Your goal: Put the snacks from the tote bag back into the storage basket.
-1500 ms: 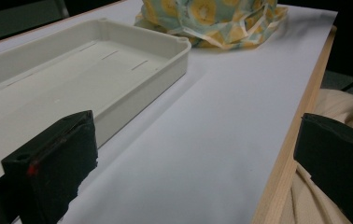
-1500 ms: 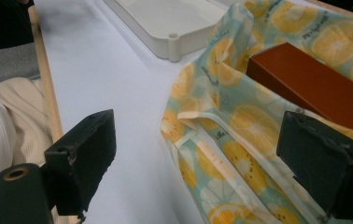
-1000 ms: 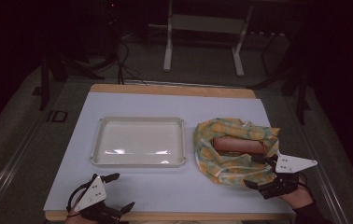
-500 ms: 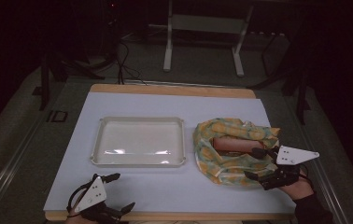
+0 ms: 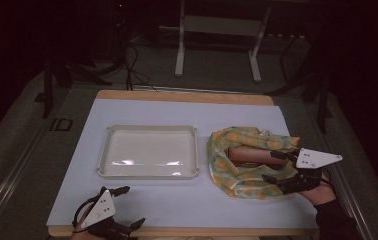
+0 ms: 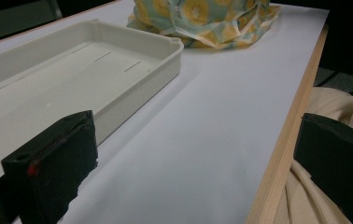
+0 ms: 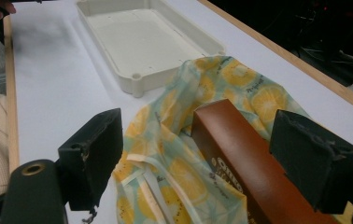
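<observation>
A yellow lemon-print bag (image 5: 237,150) lies crumpled on the table's right side with a long brown box (image 5: 249,154) sticking out of its mouth. My right gripper (image 5: 269,166) hovers at the bag's right end. In the right gripper view the box (image 7: 240,154) lies between the jaws of that gripper (image 7: 202,158). The jaws have just been closing, but a gap remains on the left side, so it is open. My left gripper (image 5: 133,206) rests open at the front left edge, empty (image 6: 198,172).
A white empty tray (image 5: 147,129) sits mid-table, left of the bag, its corner close to the cloth (image 7: 132,79). The table's wooden front edge (image 6: 282,154) runs beside the left gripper, with a person's cream clothing (image 6: 324,107) past it.
My right gripper has lifted and shifted slightly farther along the bag's right end, jaws a little narrower around the box. The left gripper has stayed put.
</observation>
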